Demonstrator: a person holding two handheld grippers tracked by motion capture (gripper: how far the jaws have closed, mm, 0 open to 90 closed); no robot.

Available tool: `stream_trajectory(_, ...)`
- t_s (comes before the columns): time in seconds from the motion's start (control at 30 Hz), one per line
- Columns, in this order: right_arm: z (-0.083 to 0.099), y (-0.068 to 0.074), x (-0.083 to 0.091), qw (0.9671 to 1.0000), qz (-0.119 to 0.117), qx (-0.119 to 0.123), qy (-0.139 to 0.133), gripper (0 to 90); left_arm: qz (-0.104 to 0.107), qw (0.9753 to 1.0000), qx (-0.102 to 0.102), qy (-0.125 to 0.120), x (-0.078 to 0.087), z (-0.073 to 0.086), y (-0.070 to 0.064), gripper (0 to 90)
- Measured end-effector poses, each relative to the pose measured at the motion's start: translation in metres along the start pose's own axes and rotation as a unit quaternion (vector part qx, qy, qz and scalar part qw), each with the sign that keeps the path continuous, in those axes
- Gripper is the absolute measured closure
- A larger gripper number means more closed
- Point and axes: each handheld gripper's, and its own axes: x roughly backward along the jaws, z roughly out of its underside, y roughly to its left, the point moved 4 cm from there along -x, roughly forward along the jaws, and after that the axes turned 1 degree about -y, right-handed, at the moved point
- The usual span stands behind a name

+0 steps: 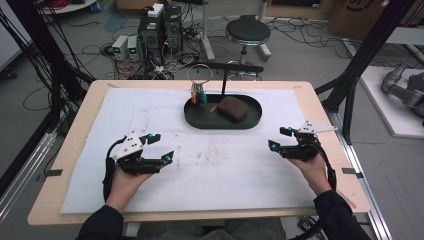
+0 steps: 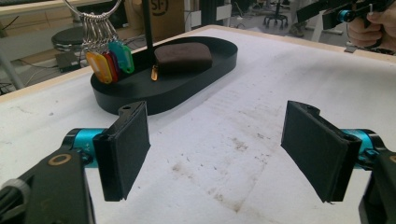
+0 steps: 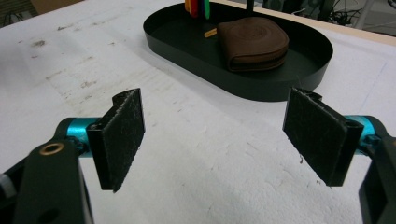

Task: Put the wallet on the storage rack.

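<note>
Both my grippers, left gripper [image 1: 156,147] and right gripper [image 1: 280,138], sit released on the counter [image 1: 80,130], empty. Brown pouch [image 1: 232,108] lies in the black tray [image 1: 200,121] at 12 o'clock, keyring [image 1: 198,94] hanging beside it, probably for easy reach.

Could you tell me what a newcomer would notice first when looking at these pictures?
Probably the black oval tray at the far middle of the white mat, holding a brown pouch and, at its left end, a ring of coloured key tags. Next, the left gripper and right gripper, both open, resting near the mat's front corners.
</note>
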Motion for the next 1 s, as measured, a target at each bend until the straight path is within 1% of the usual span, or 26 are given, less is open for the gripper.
stream_trajectory(0.27,-0.0002,-0.0006,-0.0008,1.0000,0.002,-0.001,-0.002,21.2,-0.006,1.0000,-0.001,0.002,0.0026,0.0009,0.0009,22.8)
stream_trajectory(0.43,0.0008,-0.0017,-0.0021,1.0000,0.004,-0.003,0.002,21.1,-0.009,1.0000,0.000,0.003,0.0028,0.0015,0.0012,22.8)
stream_trajectory(0.7,0.0008,-0.0010,-0.0032,1.0000,0.004,0.003,0.003,21.0,-0.010,0.9999,-0.002,0.006,0.0038,0.0027,0.0007,22.8)
stream_trajectory(0.8,0.0007,-0.0008,-0.0033,1.0000,0.002,0.007,0.003,20.9,-0.010,0.9999,-0.006,0.007,0.0037,0.0024,0.0002,22.8)
stream_trajectory(1.0,0.0007,-0.0011,-0.0033,1.0000,0.002,0.004,0.003,20.9,-0.010,0.9999,-0.006,0.008,0.0023,0.0027,0.0013,22.8)
